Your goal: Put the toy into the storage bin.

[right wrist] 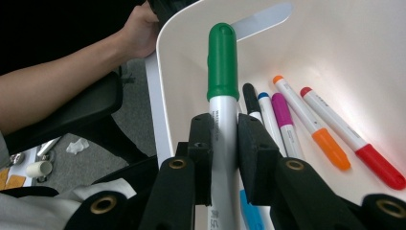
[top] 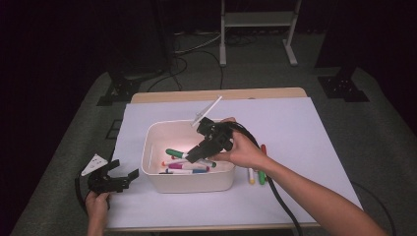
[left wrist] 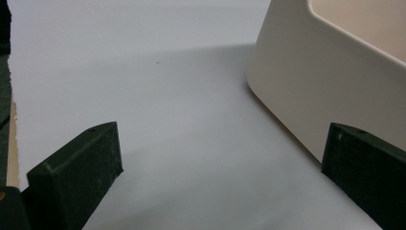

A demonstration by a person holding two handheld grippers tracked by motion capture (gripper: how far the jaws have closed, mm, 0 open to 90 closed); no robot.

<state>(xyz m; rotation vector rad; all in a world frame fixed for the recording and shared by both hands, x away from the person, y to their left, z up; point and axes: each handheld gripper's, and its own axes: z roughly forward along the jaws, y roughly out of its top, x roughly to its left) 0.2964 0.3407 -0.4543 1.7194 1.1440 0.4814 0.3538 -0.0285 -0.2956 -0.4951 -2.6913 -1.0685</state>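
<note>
1. Over the white bin point(top: 187, 183), at about 12 o'clock of its middle: right claw point(top: 193, 155) clamping a green-capped marker point(right wrist: 222, 120) by the white barrel, cap pointing down into the bin.
2. Resting at 9 o'clock of the bin on the desk point(top: 314, 147): left claw point(top: 120, 177), jaws standing wide apart, holding nothing.
3. Judging the marker: light, stiff, smooth plastic, likely slippery; gripping mid-barrel just behind the cap looks soundest.
4. Lying loose on the bin floor: orange point(right wrist: 311, 130), red point(right wrist: 352, 139), magenta point(right wrist: 285, 122) markers.
5. Staying cut off by the jaws: the marker's tail end; printed lettering too small for reading.
</note>
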